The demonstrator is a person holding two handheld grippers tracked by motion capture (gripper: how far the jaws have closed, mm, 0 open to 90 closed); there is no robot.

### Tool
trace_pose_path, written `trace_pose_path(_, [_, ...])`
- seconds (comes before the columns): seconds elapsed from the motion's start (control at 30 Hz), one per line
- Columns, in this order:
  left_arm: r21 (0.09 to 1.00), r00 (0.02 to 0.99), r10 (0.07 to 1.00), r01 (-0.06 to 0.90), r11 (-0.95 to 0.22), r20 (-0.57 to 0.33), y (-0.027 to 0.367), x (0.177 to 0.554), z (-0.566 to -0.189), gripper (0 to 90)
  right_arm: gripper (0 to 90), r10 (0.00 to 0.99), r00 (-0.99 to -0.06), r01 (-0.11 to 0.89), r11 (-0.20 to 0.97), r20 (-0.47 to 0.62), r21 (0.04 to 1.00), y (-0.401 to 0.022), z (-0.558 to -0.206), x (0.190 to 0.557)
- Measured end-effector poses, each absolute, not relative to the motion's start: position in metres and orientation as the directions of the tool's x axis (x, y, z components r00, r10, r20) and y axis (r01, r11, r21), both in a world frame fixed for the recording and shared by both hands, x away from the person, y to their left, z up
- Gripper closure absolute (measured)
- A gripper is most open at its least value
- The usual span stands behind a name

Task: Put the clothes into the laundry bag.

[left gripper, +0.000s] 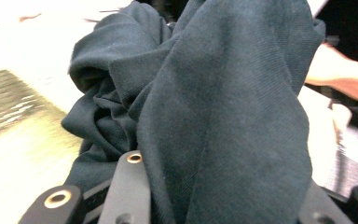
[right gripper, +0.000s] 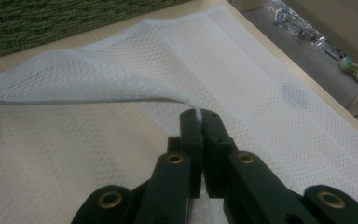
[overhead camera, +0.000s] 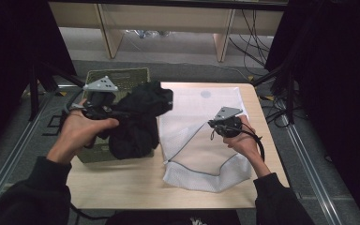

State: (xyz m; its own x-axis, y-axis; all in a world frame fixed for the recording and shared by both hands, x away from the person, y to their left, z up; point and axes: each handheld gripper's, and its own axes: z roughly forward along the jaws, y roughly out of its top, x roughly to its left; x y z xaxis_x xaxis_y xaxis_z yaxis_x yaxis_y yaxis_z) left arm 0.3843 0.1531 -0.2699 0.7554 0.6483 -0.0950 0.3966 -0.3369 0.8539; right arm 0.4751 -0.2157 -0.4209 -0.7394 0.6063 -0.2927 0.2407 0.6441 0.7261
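A bundled black garment (overhead camera: 138, 117) hangs above the green woven basket (overhead camera: 117, 76) at the table's left, with my left gripper (overhead camera: 115, 112) shut on it. In the left gripper view the dark cloth (left gripper: 205, 102) bulges between the two black jaws and covers their tips. A white mesh laundry bag (overhead camera: 201, 140) lies on the right half of the wooden table (overhead camera: 122, 185). My right gripper (overhead camera: 212, 124) is shut on the bag's upper edge and holds it lifted, so the mouth gapes. In the right gripper view the pinched mesh edge (right gripper: 199, 113) rises between the closed jaws, where my right gripper (right gripper: 200, 115) grips.
The green basket (right gripper: 51, 21) stands at the table's far left, partly over the edge. Table legs, cables and a metal floor rail (overhead camera: 309, 154) surround the table. Black curtains close off both sides. The person's dark sleeves enter from the bottom.
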Motion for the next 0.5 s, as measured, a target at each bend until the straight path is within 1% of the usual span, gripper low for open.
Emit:
trace_pose_path(0.13, [0.859, 0.813, 0.569, 0.374, -0.350, -0.122, 0.126, 0.369, -0.278, 66.3, 89.8, 0.604, -0.742, 0.235, 0.640, -0.290, 0.732, -0.217, -0.421, 0.476])
trace_pose_path(0.17, [0.859, 0.826, 0.550, 0.365, -0.359, -0.121, 0.120, 0.366, -0.283, 66.3, 89.8, 0.617, -0.737, 0.253, 0.630, -0.276, 0.734, -0.217, -0.420, 0.474])
trace_pose_path(0.2, [0.854, 0.832, 0.541, 0.366, -0.369, -0.123, 0.113, 0.364, -0.289, 66.3, 89.8, 0.603, -0.744, 0.236, 0.640, -0.288, 0.732, -0.218, -0.419, 0.475])
trace_pose_path(0.33, [0.842, 0.856, 0.481, 0.393, -0.369, -0.188, 0.086, 0.360, -0.317, 66.2, 89.8, 0.608, -0.743, 0.237, 0.631, -0.281, 0.739, -0.220, -0.419, 0.476])
trace_pose_path(0.37, [0.838, 0.864, 0.462, 0.395, -0.376, -0.200, 0.079, 0.359, -0.325, 66.2, 89.8, 0.605, -0.735, 0.219, 0.639, -0.306, 0.738, -0.221, -0.418, 0.476])
trace_pose_path(0.4, [0.835, 0.872, 0.443, 0.394, -0.383, -0.208, 0.072, 0.360, -0.333, 66.2, 89.8, 0.613, -0.736, 0.235, 0.629, -0.287, 0.741, -0.221, -0.418, 0.475])
trace_pose_path(0.43, [0.823, 0.869, 0.436, 0.415, -0.387, -0.233, 0.065, 0.360, -0.341, 66.2, 89.8, 0.610, -0.742, 0.237, 0.626, -0.278, 0.743, -0.221, -0.417, 0.475])
trace_pose_path(0.47, [0.815, 0.874, 0.424, 0.417, -0.401, -0.239, 0.058, 0.361, -0.348, 66.2, 89.8, 0.612, -0.743, 0.235, 0.619, -0.272, 0.749, -0.221, -0.417, 0.475])
trace_pose_path(0.5, [0.814, 0.884, 0.397, 0.410, -0.411, -0.245, 0.052, 0.363, -0.356, 66.1, 89.8, 0.613, -0.737, 0.227, 0.622, -0.286, 0.749, -0.222, -0.416, 0.475])
